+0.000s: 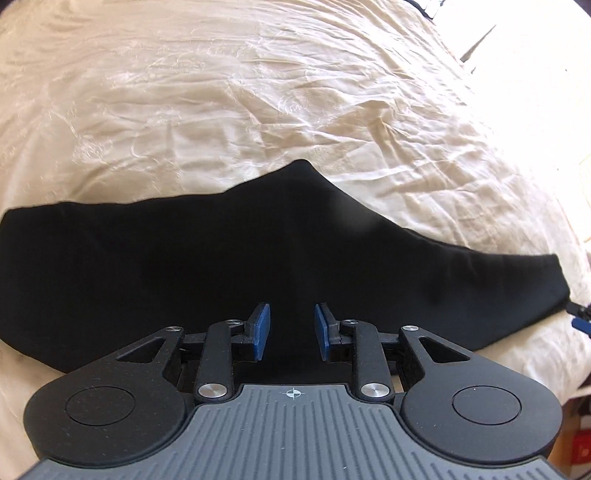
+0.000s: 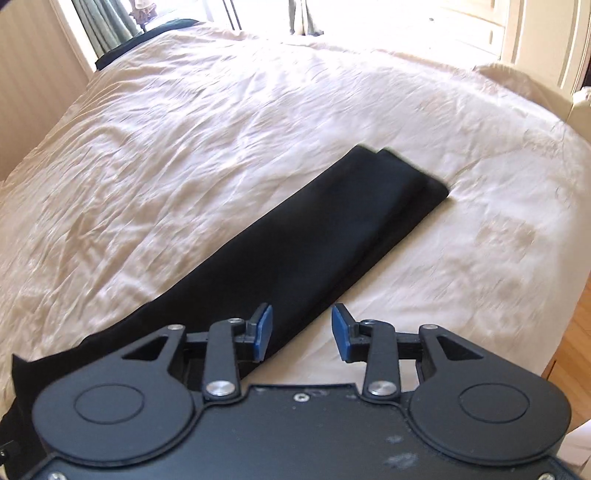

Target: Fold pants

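Black pants (image 1: 258,258) lie flat on a cream bedspread (image 1: 221,92), folded lengthwise with one leg on the other. In the right wrist view the pants (image 2: 314,229) run from lower left to the leg cuffs at upper right. My left gripper (image 1: 291,332) is open and empty, hovering over the near edge of the pants at their middle. My right gripper (image 2: 302,332) is open and empty, over the near edge of the legs. The tip of the right gripper (image 1: 581,317) shows at the pants' right end in the left wrist view.
The bedspread (image 2: 184,129) is wrinkled and spreads wide beyond the pants. A window with curtains (image 2: 107,26) stands past the far side of the bed. Wooden floor (image 2: 576,332) shows past the bed's right edge.
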Motion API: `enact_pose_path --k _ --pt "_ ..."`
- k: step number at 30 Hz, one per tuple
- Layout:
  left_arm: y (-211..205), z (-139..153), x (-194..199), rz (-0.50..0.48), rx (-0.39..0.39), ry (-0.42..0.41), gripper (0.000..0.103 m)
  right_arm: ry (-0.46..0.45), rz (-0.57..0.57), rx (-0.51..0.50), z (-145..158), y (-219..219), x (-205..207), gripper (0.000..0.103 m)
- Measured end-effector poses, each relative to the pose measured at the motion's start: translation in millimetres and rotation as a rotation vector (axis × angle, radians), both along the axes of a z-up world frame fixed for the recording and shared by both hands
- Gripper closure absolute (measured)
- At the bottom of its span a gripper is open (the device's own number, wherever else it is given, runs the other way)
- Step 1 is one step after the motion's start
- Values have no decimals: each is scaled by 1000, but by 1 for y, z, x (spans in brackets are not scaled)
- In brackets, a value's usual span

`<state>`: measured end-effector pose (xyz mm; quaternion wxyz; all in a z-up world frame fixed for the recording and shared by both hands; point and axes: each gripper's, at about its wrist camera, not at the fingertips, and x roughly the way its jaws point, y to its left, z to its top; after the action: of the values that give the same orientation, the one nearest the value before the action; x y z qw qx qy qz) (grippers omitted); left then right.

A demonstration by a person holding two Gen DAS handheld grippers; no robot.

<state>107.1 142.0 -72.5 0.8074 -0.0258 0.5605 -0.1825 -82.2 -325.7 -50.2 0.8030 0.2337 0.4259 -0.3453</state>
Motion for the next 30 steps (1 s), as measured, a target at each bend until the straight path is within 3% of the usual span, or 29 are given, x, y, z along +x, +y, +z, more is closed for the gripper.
enact_pose_path --k 2,5,7,14,17,18,20,24,30 --pt "-16 -17 3 45 6 44 77 9 37 -71 1 -30 0 62" --pt "-32 -52 7 99 77 142 77 45 127 -159 -4 -65 15 60" --pt "-36 -60 5 134 106 149 77 67 183 -188 -9 -86 23 58" --pt "-42 -57 1 203 153 131 77 110 328 -131 -32 -130 42 56" --pt "-47 -54 -3 190 183 115 77 144 354 -77 -40 -132 46 74" --pt "-48 -53 -3 180 194 108 76 158 359 -57 -43 -131 47 99" --pt "-52 -49 -5 163 211 93 76 135 362 -28 -39 -131 43 100" --pt "-57 -32 -14 134 201 21 76 148 344 -100 -24 -119 32 100" --pt "-55 -15 -25 91 196 -38 76 192 295 -93 -40 -121 19 96"
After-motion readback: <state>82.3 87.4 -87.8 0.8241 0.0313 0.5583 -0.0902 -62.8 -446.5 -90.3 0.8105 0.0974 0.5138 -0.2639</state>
